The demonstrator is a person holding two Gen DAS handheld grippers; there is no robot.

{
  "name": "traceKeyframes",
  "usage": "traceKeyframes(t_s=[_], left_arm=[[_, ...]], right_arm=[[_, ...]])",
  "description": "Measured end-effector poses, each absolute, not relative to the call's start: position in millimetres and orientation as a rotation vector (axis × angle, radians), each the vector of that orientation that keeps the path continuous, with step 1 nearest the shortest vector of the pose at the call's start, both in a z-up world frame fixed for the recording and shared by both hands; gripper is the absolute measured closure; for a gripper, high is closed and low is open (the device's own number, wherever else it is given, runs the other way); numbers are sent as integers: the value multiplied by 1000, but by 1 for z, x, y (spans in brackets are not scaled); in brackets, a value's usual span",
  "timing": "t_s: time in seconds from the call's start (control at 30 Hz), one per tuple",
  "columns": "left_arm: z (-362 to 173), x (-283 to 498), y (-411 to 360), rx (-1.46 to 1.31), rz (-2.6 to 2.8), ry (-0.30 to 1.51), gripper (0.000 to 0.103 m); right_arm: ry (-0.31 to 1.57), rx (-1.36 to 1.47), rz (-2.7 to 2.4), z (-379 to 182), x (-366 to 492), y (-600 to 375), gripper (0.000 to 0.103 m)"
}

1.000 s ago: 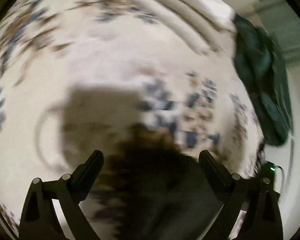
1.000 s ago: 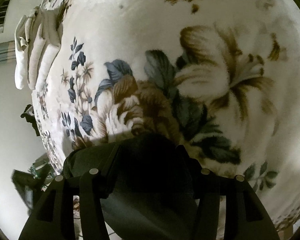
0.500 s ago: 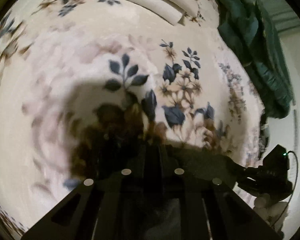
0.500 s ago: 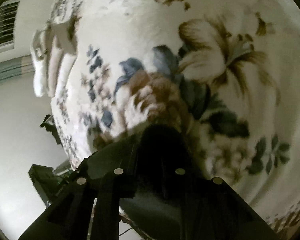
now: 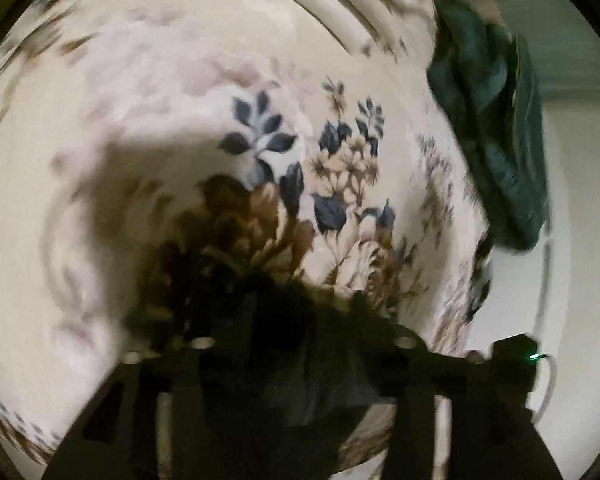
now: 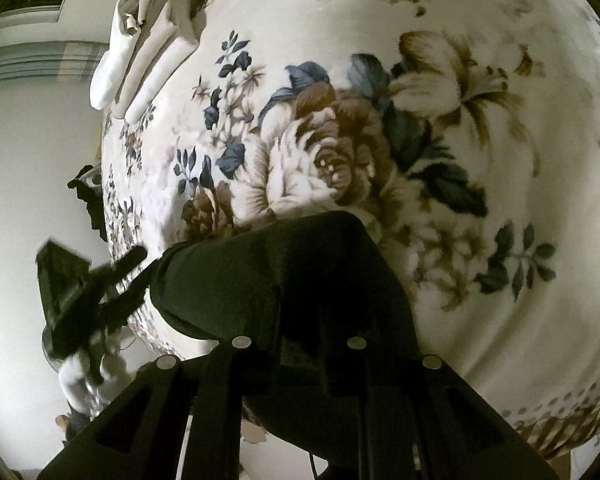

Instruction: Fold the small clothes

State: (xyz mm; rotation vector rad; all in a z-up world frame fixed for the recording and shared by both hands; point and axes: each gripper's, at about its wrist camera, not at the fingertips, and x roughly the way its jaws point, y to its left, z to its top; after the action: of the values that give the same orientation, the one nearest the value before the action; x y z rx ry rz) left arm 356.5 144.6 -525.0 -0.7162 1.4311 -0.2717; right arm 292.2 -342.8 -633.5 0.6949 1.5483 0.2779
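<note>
While the right gripper (image 6: 300, 320) pinches narrow on the small dark fabric garment (image 6: 284, 276), jaws closing the last bit, that corner has come up off the floral cream bedspread (image 6: 480, 168) since a second ago, so a fold looks under way. Left gripper (image 5: 300, 320): its jaws clamped down half a second back and are opening again now, dark cloth between them, though blur hides whether the pads press it. Further off, folded cream cloths (image 6: 140, 52) sit at the far edge, a heaped dark green garment (image 5: 496, 140) far right.
</note>
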Motion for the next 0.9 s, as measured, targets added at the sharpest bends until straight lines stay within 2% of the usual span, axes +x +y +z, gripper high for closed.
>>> traceKeyframes(t_s=[0.07,0.13,0.17,0.23,0.33,0.47,0.57,0.63,0.67,0.7,0.73,0.77,0.8,0.9], left_arm=[[-539,374,125,-606,-304,1518,53],[-545,380,107,-437,-291,1548,86],[-546,382,100,-383,-303,1559,92],[-540,382,95,-325,-317,1536,93],[-532,376,108,-378,-299,1494,94],[-548,375,144,-622,-238,1478,100],[-556,374,178,-852,-175,1417,100],[-550,372,188,-898,-165,1362,98],[-547,370,189,-927,-198,1346,96],[-543,368,187,-926,-213,1343,85],[-538,364,182,-901,-229,1346,74],[-534,359,175,-878,-255,1348,47],[-531,355,171,-857,-263,1348,39],[-536,344,151,-788,-285,1377,39]], right_arm=[[1549,694,276,-634,293,-343,88],[1550,699,275,-634,293,-344,88],[1549,702,271,-634,293,-344,88],[1543,701,264,-632,295,-345,89],[1526,759,245,-632,297,-353,90],[1519,823,198,-639,301,-359,90],[1518,857,177,-650,313,-364,89],[1524,921,176,-662,322,-370,82],[1523,942,175,-666,326,-373,73],[1519,951,178,-668,328,-376,66],[1515,956,176,-667,328,-380,53],[1512,955,174,-666,327,-382,47],[1510,952,185,-665,323,-384,47],[1553,922,181,-671,305,-385,47]])
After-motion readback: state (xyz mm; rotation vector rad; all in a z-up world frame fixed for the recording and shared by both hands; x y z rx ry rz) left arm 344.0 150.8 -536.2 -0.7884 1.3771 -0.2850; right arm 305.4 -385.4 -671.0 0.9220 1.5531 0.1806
